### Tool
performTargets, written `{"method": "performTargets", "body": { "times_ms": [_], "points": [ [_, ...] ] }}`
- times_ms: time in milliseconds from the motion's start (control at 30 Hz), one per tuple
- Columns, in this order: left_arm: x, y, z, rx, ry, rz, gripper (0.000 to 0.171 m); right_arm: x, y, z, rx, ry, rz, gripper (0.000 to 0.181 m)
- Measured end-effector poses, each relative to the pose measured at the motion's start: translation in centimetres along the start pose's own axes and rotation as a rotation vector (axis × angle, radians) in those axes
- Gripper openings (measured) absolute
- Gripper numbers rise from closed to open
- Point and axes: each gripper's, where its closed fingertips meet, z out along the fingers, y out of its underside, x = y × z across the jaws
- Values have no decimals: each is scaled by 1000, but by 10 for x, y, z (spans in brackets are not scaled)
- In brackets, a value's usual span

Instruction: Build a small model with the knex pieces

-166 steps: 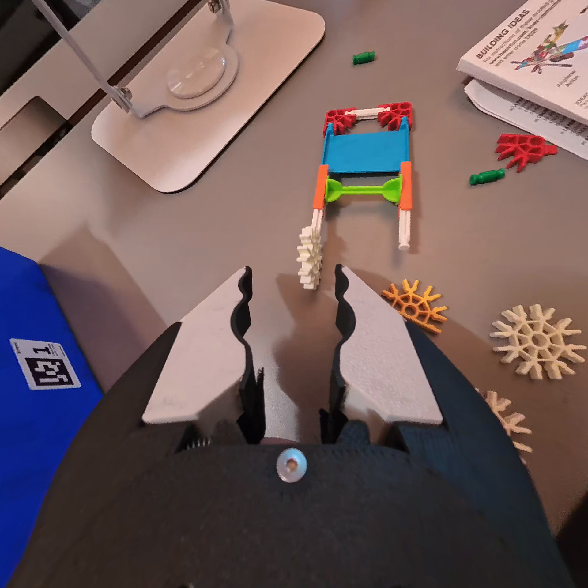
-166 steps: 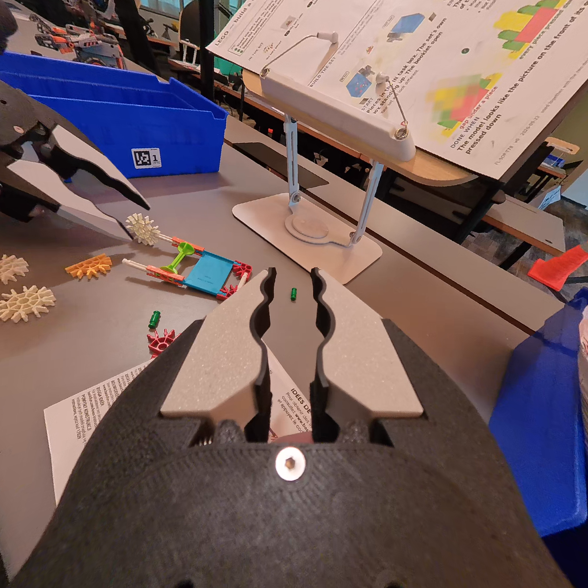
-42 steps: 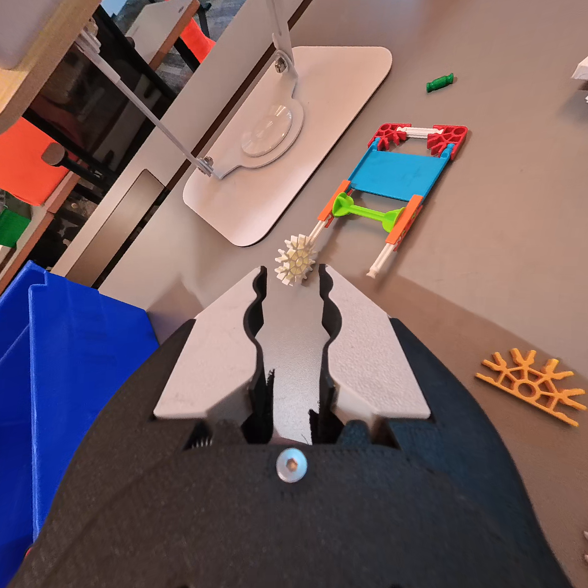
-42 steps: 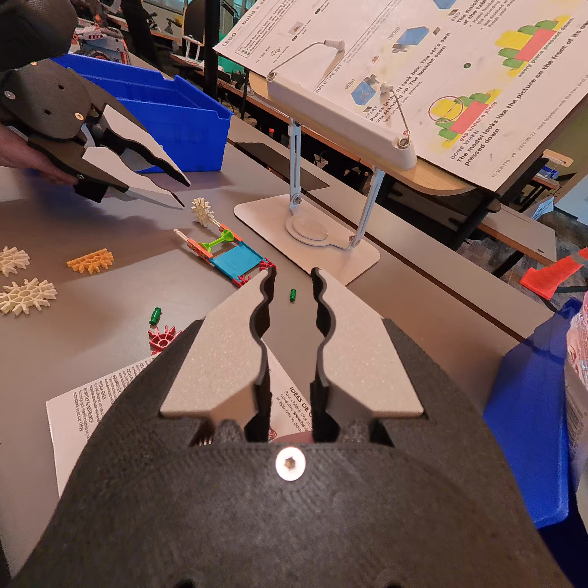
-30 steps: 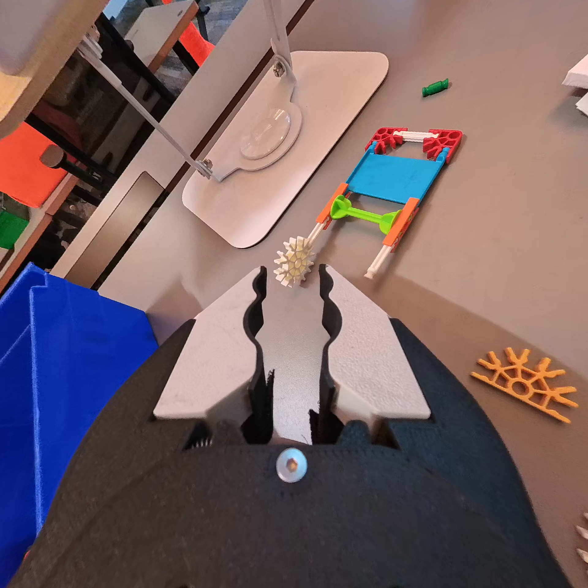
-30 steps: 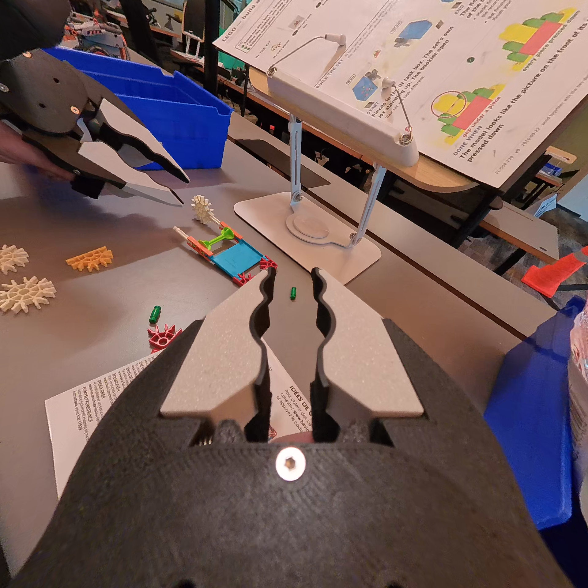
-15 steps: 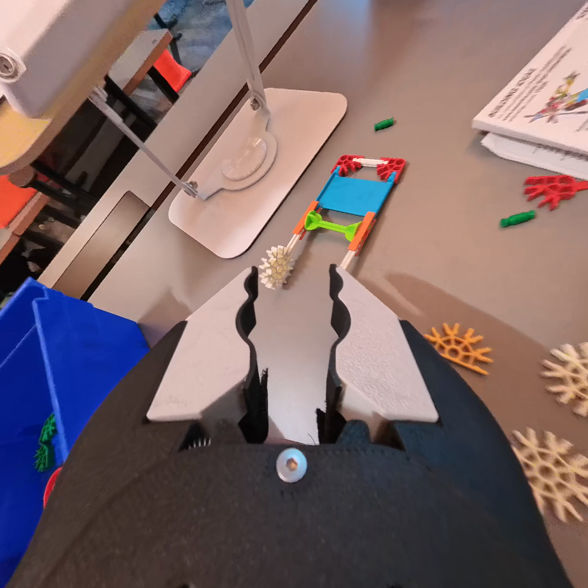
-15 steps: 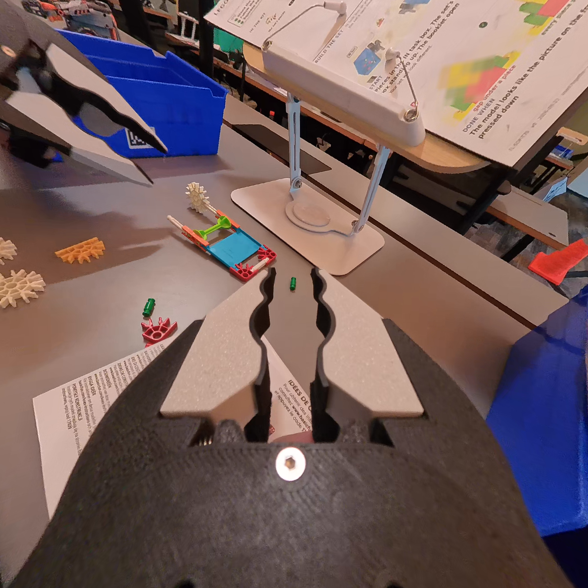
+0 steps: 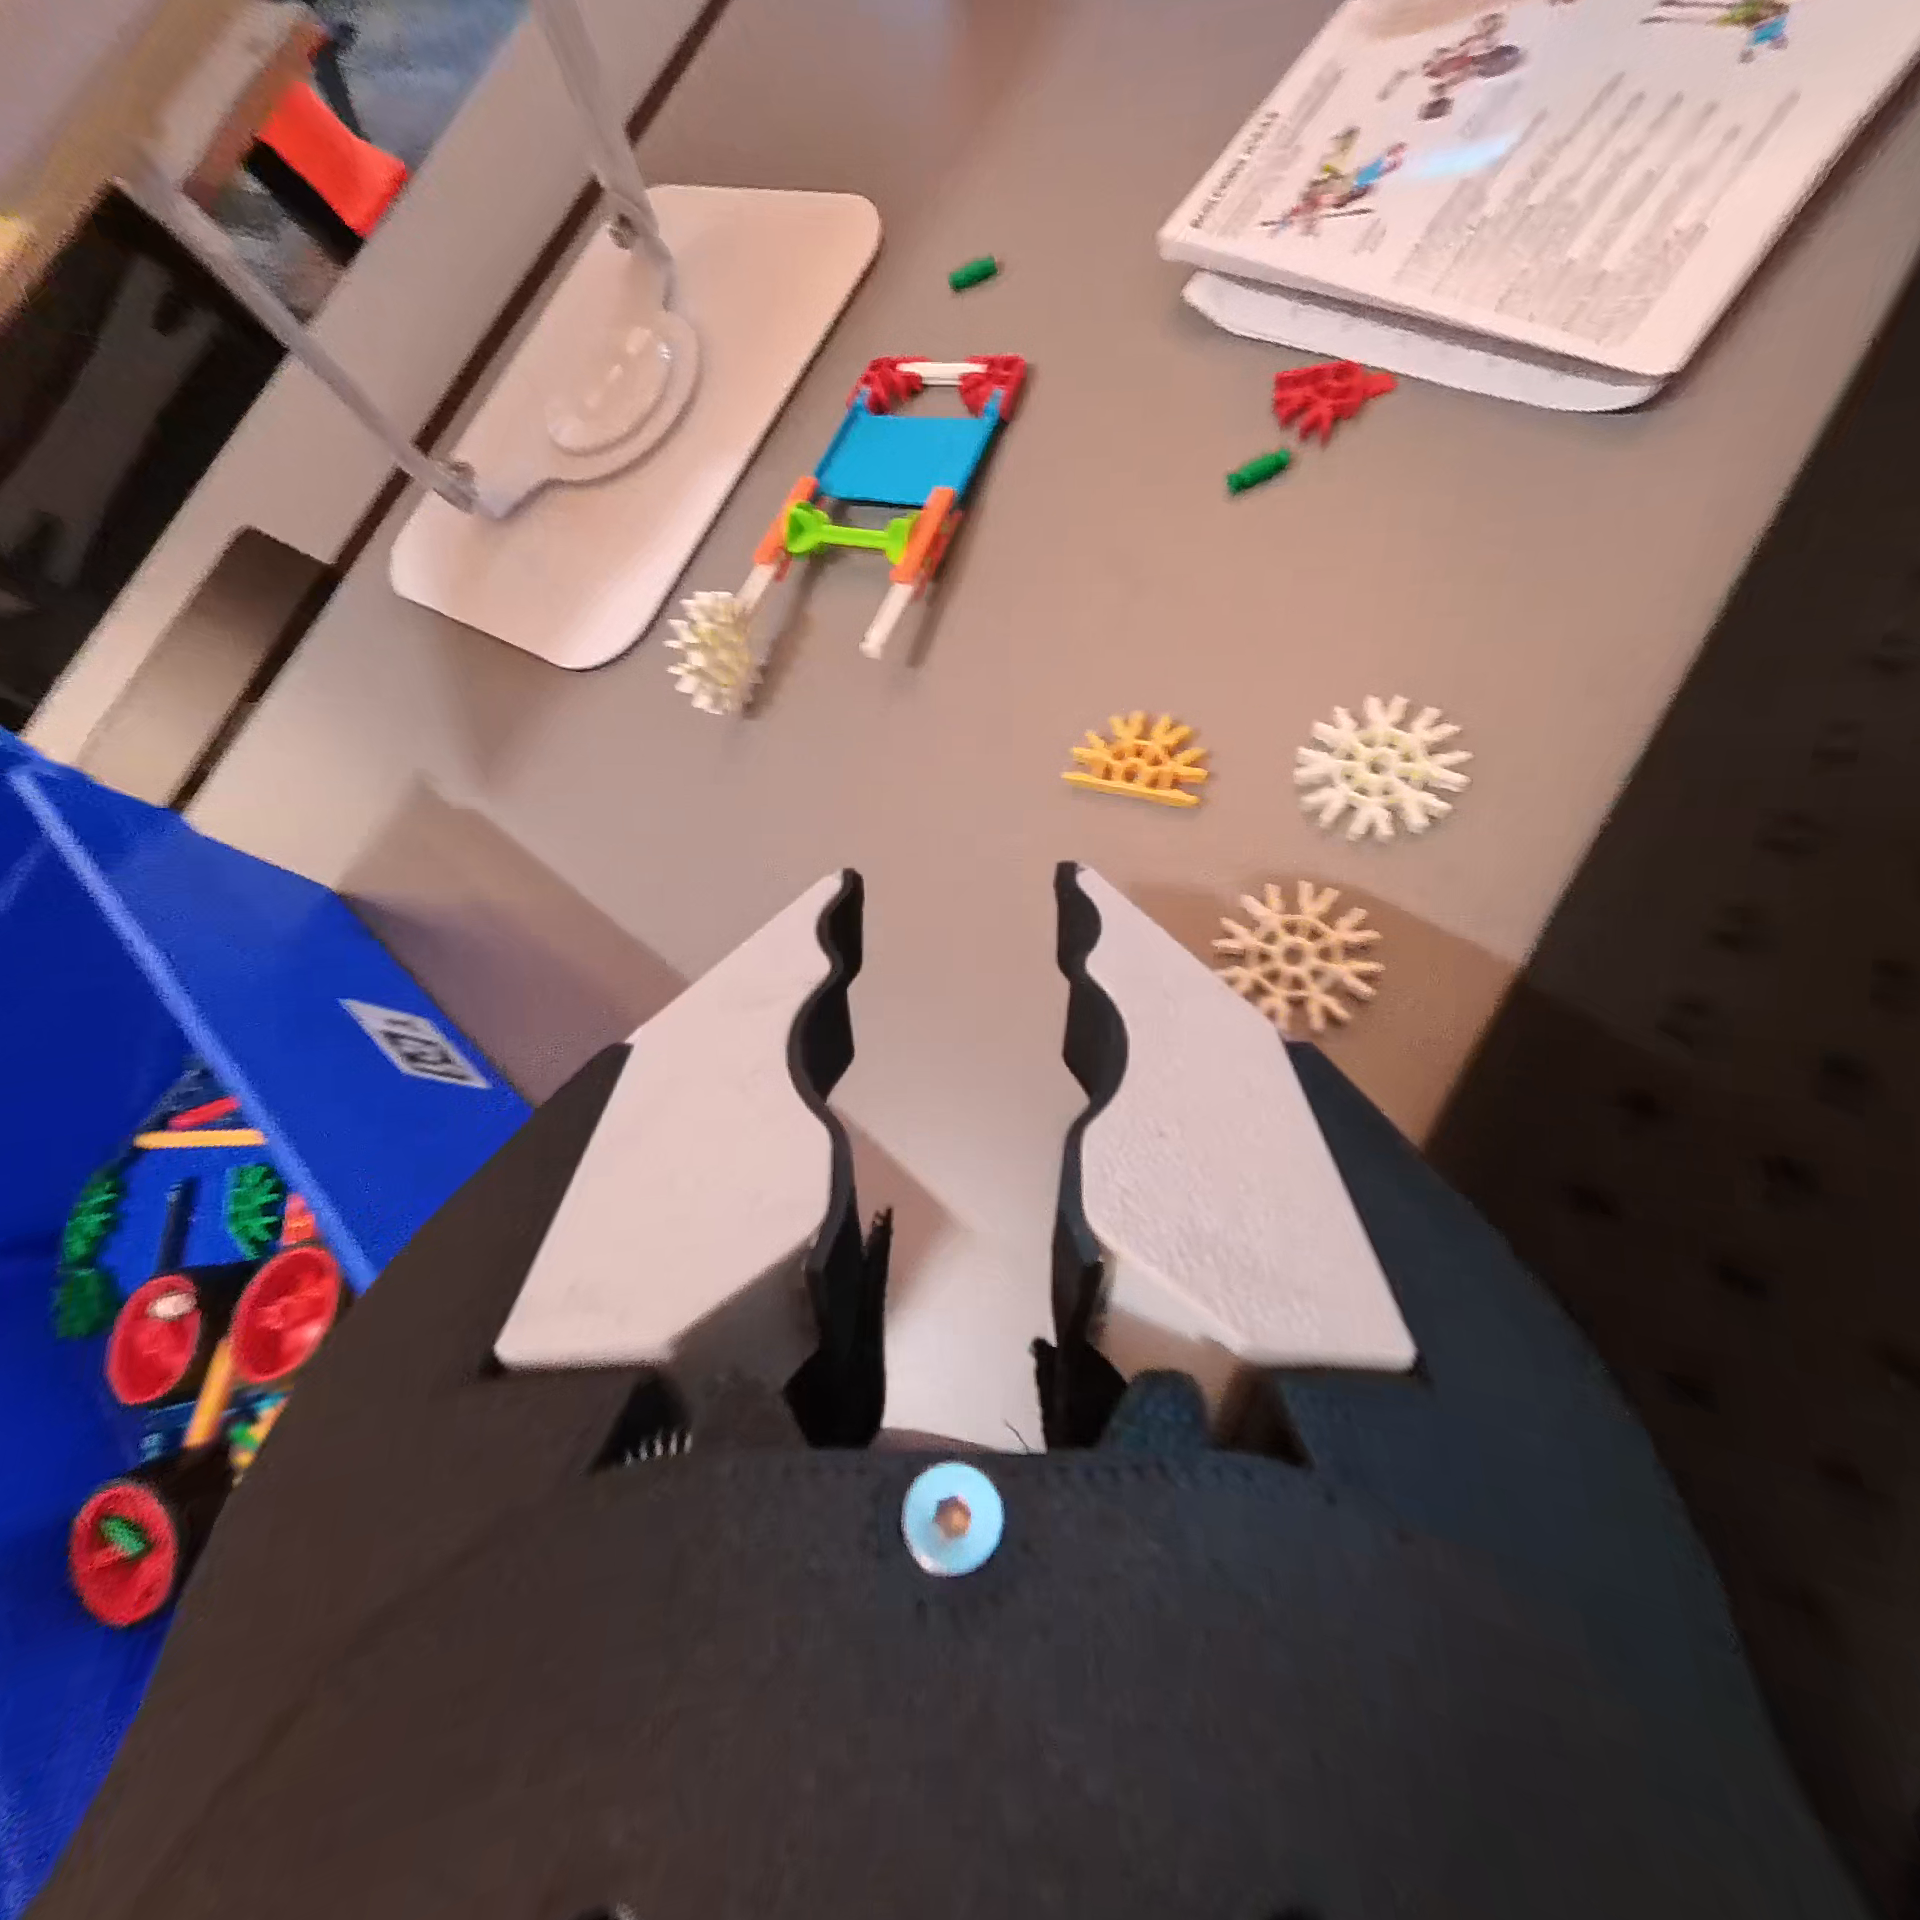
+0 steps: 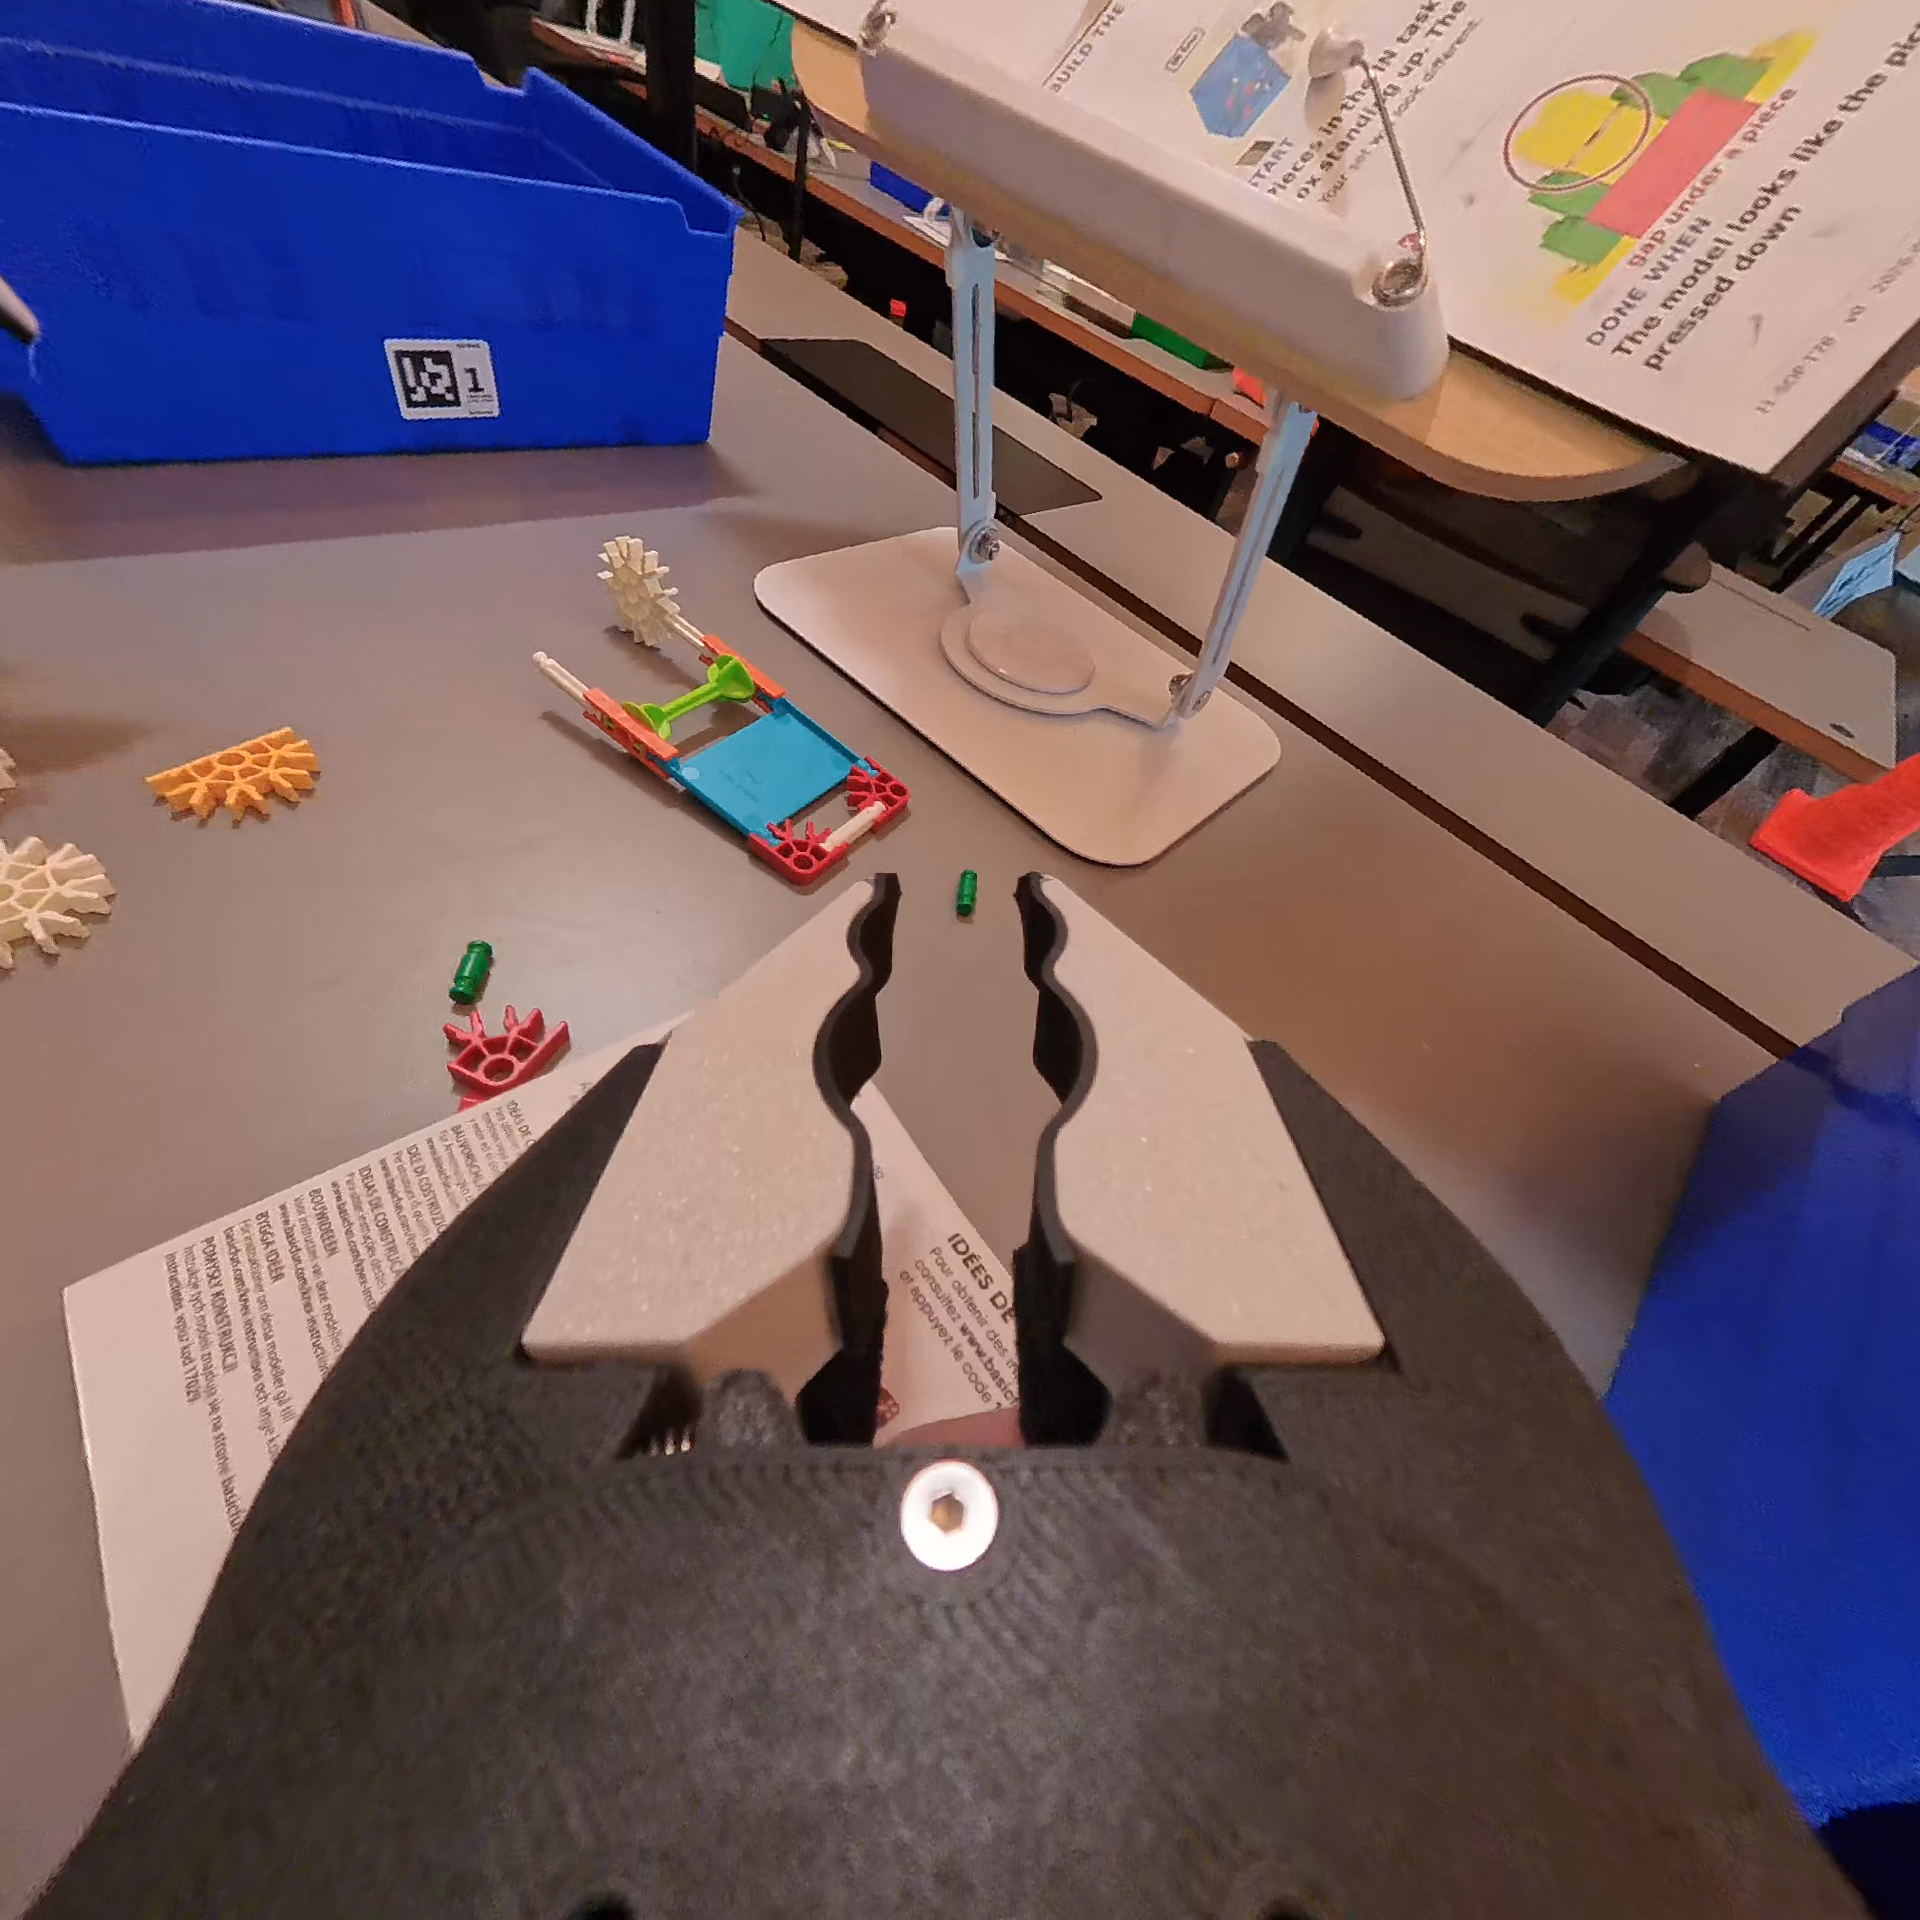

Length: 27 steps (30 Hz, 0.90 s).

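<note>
Grey table (image 9: 1299,582), left to right: blue bin (image 9: 156,1039) of spare parts; left gripper (image 9: 953,878), jaws spread and empty, above bare table near a cream snowflake piece (image 9: 1297,954). Toy frame (image 9: 878,488) lies flat mid-table beside the stand base (image 9: 748,343); right gripper (image 10: 953,883), spread and empty, hovers over a booklet (image 10: 260,1299), nearest a green peg (image 10: 965,891).

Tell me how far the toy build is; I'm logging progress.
Built: a small frame with one cream wheel on a rod. In hand: nothing; left hand-held gripper and right hand-held gripper are open. Loose: two cream snowflake pieces, orange piece.
</note>
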Motion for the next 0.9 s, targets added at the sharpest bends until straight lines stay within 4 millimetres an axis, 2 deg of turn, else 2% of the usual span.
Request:
{"method": "performTargets", "body": {
  "times_ms": [233,367,467,567,667,733,800,833,900],
  "points": [
    [56,16,6,-40,242,-27,36,-3,-2,3,-2,6,-22,22],
    [80,28,12,-76,365,-13,39,-5,-1,4,-9,4,-25,22],
    [74,32,20,-83,346,-26,42,-7,-1,4,-12,4,-31,22],
    [58,6,22,31,324,-40,37,-9,-2,6,-14,0,-36,22],
    [37,4,45,-27,211,72,35,-11,-1,8,-22,-1,-49,22],
    [37,2,59,-58,228,118,35,-11,0,8,-30,3,-61,22],
    [44,1,68,-86,295,74,38,-12,1,8,-35,5,-69,22],
    [50,4,69,-109,349,55,38,-12,1,7,-35,7,-71,22],
    [45,12,77,-157,321,70,38,-11,0,7,-32,8,-72,22]
  ]
}}
